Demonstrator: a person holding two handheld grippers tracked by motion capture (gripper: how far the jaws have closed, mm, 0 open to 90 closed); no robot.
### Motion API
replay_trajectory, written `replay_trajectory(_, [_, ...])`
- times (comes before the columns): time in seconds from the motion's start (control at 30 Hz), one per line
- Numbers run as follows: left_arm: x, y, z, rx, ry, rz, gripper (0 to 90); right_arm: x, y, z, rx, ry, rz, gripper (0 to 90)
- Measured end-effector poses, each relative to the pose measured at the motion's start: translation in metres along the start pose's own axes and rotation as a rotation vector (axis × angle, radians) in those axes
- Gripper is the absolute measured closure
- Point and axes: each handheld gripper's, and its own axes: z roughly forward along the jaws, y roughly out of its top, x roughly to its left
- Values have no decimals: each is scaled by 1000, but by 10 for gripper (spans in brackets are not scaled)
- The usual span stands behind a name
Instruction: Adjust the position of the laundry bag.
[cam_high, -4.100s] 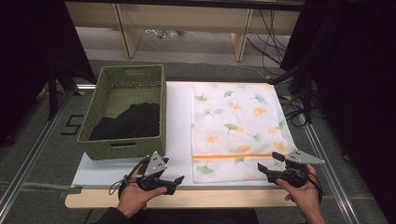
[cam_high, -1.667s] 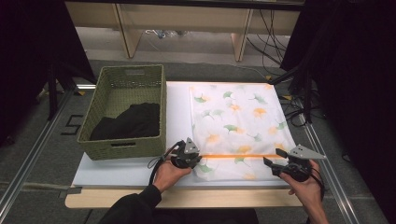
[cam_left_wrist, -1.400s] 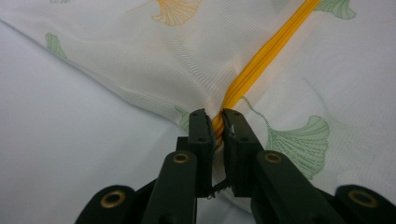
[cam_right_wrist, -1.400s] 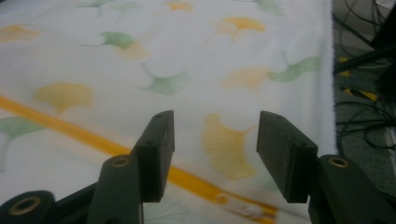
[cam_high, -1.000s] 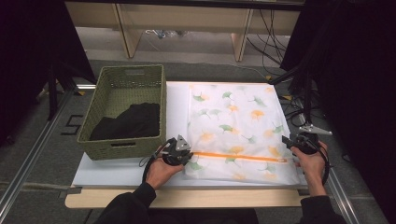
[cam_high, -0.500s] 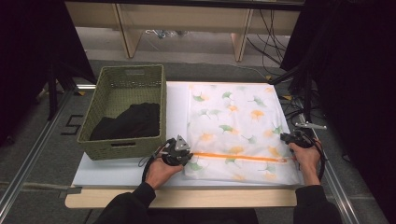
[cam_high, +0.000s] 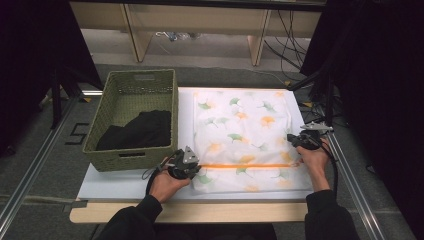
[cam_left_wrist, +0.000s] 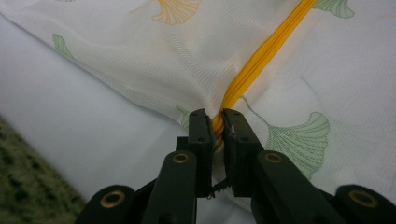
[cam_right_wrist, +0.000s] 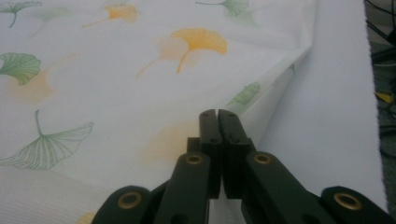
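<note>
Between the left gripper's (cam_left_wrist: 214, 122) fingers (cam_left_wrist: 201, 133) sat the orange zipper (cam_left_wrist: 261, 60) of a white mesh bag (cam_high: 242, 137) printed with green and orange ginkgo leaves; the fingers pinched the zipper's near end together with a fold of the mesh, close together with only that strip between them. At the bag's opposite edge, the right gripper's (cam_right_wrist: 217, 113) fingers (cam_right_wrist: 208, 128) had just been closing and stood pressed flat against each other; their tips lay over the bag's right border, where the fabric (cam_right_wrist: 140, 84) rose in a shallow crease, though whether any mesh was caught between them could not be told. From the high view, the left gripper (cam_high: 192, 164) rested at the bag's lower left corner and the right gripper (cam_high: 295, 141) at its right side, just above the zipper line. The bag lay spread across a white mat (cam_high: 130, 182) on the counter (cam_high: 200, 212). Just left of it stood a green woven basket (cam_high: 137, 82) holding dark clothing (cam_high: 135, 130).
</note>
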Motion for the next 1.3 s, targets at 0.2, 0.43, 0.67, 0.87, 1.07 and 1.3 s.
replay_trajectory(0.2, [7, -12, -9, 16, -5, -40, 822, 17, 9, 14, -4, 28, -43, 900])
replay_trajectory(0.43, [9, -19, -22, 22, 15, -36, 821, 25, 12, 17, 3, 54, -63, 900])
replay_trajectory(0.67, [10, -22, -20, 31, 23, -54, 821, 29, 11, 16, 31, 38, -86, 900])
replay_trajectory(0.87, [11, -23, -18, 37, 33, -37, 819, 28, 9, 17, 37, 17, -166, 900])
replay_trajectory(1.07, [12, -22, -18, 41, 44, -45, 819, 24, 6, 7, 51, -8, -173, 900])
replay_trajectory(1.3, [17, -19, -14, 31, 49, -42, 812, 19, 4, 5, 29, -5, -170, 900])
